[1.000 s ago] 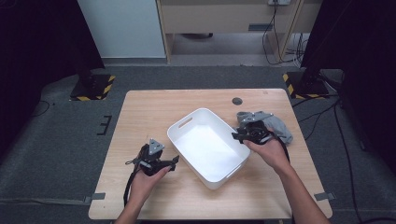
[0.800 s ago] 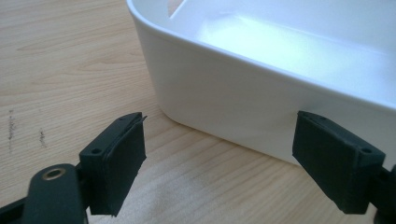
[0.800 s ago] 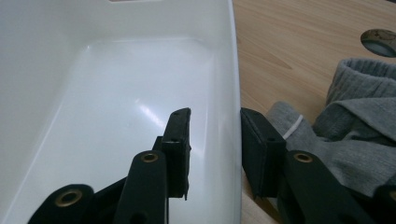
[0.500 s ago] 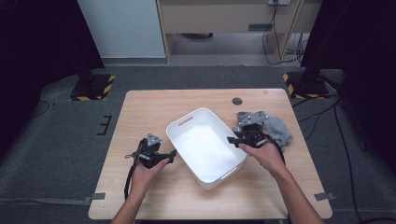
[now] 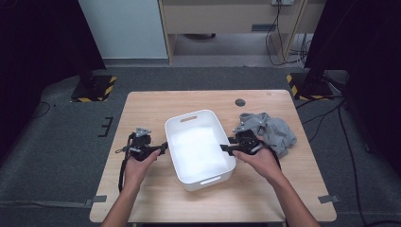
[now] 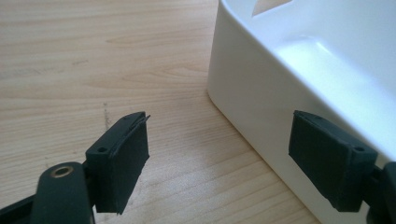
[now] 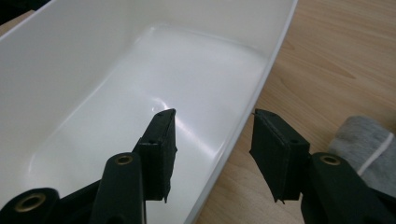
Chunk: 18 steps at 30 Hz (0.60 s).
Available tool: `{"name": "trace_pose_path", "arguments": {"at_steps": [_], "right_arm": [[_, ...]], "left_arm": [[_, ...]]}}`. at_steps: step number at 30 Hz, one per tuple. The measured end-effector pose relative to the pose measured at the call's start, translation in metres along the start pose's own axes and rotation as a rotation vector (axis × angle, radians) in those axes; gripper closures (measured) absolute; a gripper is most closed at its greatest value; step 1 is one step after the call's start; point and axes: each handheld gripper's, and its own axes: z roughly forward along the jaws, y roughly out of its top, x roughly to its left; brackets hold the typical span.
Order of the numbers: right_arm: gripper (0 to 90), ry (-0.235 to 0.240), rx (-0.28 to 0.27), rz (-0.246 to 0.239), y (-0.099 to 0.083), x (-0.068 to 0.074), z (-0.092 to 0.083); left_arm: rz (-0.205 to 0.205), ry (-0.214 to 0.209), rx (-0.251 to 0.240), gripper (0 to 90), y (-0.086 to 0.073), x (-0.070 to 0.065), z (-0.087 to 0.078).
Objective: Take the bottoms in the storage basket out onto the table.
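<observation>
Both hand-held grippers spread beside white bin (image 5: 199, 146) on wooden table (image 5: 151, 106) (grey carpet (image 5: 56, 137)).

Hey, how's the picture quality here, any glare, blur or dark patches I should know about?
High view: table evenly lit, surroundings nearly black. Right gripper view: bright glare on the white bin floor, near jaws slightly soft. Left gripper view: bin wall washed out, wood grain sharp.
</observation>
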Motion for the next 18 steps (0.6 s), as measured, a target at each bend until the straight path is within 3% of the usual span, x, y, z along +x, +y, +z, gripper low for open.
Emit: {"name": "trace_pose_path", "arguments": {"at_steps": [5,10,18], "right_arm": [[50.3,-0.019,-0.040,0.016,0.004,-0.008,-0.011],[57.0,-0.032,-0.076,0.014,0.007,-0.014,-0.021],[60.2,-0.067,-0.077,0.010,0.009,-0.023,-0.026]], "left_arm": [[0.042,0.008,-0.018,19.0,0.006,-0.006,-0.010],[0.067,0.008,-0.020,18.7,0.012,-0.013,-0.022],[0.107,-0.014,-0.025,18.0,0.019,-0.031,-0.035]]}}
